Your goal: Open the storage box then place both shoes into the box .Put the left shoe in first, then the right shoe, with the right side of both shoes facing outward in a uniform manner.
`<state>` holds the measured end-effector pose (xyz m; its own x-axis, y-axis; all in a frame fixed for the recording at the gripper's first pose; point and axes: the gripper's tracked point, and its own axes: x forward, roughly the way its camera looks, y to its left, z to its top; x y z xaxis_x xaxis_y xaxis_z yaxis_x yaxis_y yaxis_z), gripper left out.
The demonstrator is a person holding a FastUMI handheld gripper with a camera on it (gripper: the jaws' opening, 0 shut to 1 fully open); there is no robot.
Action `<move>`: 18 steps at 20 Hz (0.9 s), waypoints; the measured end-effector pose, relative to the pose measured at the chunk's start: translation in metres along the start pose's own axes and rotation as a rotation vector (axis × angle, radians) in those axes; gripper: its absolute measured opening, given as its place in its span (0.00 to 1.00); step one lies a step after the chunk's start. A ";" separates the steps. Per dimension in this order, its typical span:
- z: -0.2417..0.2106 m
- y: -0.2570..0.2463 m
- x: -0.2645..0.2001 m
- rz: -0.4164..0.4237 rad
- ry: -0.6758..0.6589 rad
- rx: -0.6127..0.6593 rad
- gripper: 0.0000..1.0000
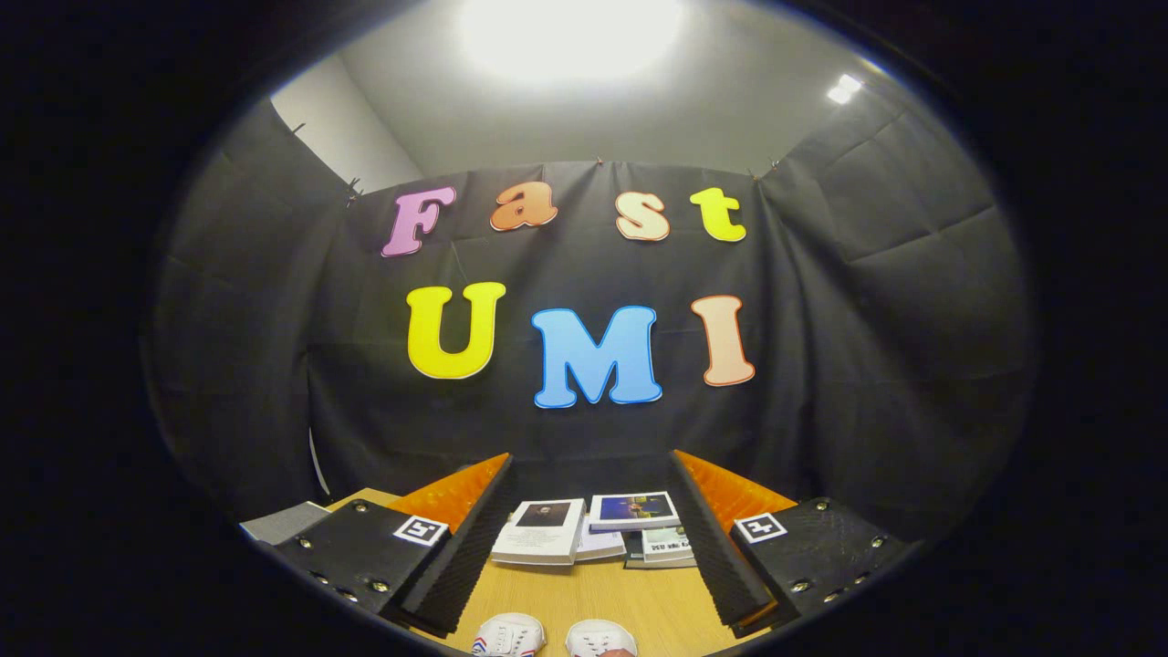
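My gripper (591,547) hangs wide open and empty above the shoes (553,636); I'd tilt down, finding the box first.

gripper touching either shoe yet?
Apart. The gripper view shows the hand-held gripper open, its fingers spread wide above the wooden table, with bare tabletop between them and the two white shoes lying low between the fingers.

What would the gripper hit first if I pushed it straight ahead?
Likely the books stacked on the table beyond the open fingers; depth is unclear. The shoes lie lower and nearer.
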<state>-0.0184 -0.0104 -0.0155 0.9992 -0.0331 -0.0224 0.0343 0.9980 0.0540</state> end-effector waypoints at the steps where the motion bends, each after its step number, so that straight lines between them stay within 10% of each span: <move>1: -0.002 0.004 -0.001 0.021 0.006 0.014 0.99; 18: -0.099 0.112 -0.038 0.321 0.331 0.413 0.99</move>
<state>-0.0542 0.1081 -0.1075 0.9037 0.3502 -0.2461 -0.1958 0.8495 0.4899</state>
